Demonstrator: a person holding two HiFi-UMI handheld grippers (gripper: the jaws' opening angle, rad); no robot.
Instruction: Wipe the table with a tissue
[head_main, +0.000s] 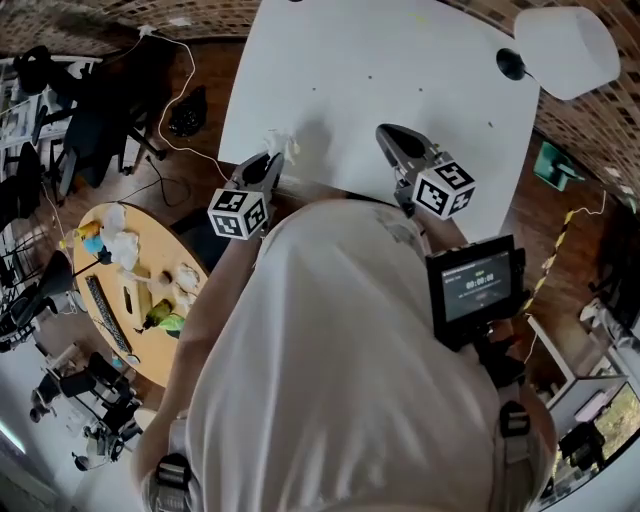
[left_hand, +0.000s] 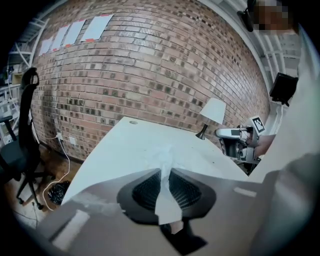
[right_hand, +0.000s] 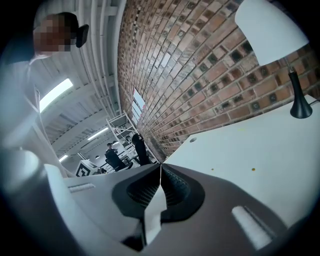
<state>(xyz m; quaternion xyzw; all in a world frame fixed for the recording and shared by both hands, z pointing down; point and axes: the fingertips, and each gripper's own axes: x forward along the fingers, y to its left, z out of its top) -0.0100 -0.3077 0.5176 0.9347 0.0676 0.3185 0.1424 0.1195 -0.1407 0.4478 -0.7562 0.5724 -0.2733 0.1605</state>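
A crumpled white tissue (head_main: 281, 146) rests on the white table (head_main: 380, 70) near its front left edge. My left gripper (head_main: 272, 160) is shut on it, and in the left gripper view the tissue (left_hand: 163, 159) sticks out from between the closed jaws of my left gripper (left_hand: 164, 172) over the table (left_hand: 130, 150). My right gripper (head_main: 388, 132) hovers over the front of the table to the right, and shows in the left gripper view as the right gripper (left_hand: 235, 137). In its own view the right gripper (right_hand: 160, 167) is shut with nothing between the jaws.
A white lamp (head_main: 565, 38) with a black base (head_main: 510, 63) stands at the table's far right corner. A round wooden table (head_main: 150, 330) with clutter, office chairs (head_main: 90, 110) and a cable (head_main: 175, 95) are on the floor to the left. A brick wall (left_hand: 150, 65) runs behind.
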